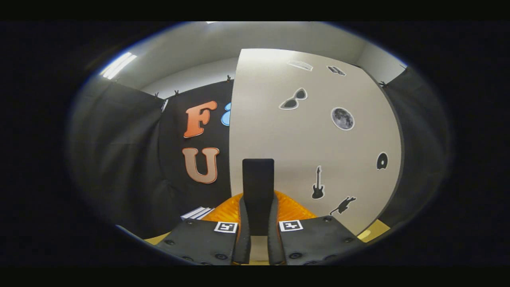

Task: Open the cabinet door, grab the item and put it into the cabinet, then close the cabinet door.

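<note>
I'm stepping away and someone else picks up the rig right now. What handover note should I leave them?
Tongs: closed on the black handle of the cabinet door, one finger on each side.
Things: the door, white with stickers, stands right ahead. I cannot tell whether it is open at all. An orange ribbed thing sits low, just beyond the fingers; it may be the item, unsure.
Done: handle gripped.
Left: pull the door open, fetch the item, put it inside, close the door.
</note>
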